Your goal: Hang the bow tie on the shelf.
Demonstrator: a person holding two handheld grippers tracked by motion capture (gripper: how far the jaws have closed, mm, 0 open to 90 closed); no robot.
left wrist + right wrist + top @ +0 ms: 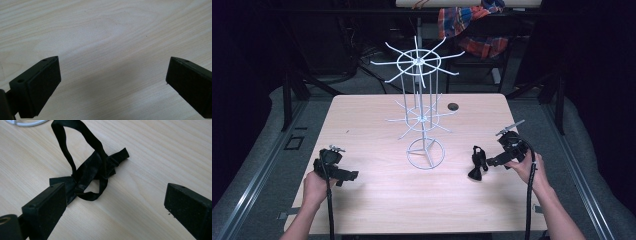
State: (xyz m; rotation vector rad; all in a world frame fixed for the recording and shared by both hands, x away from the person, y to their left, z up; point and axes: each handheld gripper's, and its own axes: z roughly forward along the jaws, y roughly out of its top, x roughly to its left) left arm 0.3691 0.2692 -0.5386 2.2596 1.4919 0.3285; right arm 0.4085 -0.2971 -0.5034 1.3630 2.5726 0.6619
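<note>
- A white wire rack [422, 100] stands mid-table [377, 200]; its hooks hang bare.
- A black ribbon bow [477, 162] lies on the wood right of the rack's ring base, one loop standing up.
- The right gripper [492, 161], jaws spread wide, sits just right of the bow; in the right gripper view the bow [90, 170] lies ahead of the left jaw, not between the jaws.
- The left gripper [352, 175], also wide open, rests near the table's left side, over bare wood, well apart from the bow.
</note>
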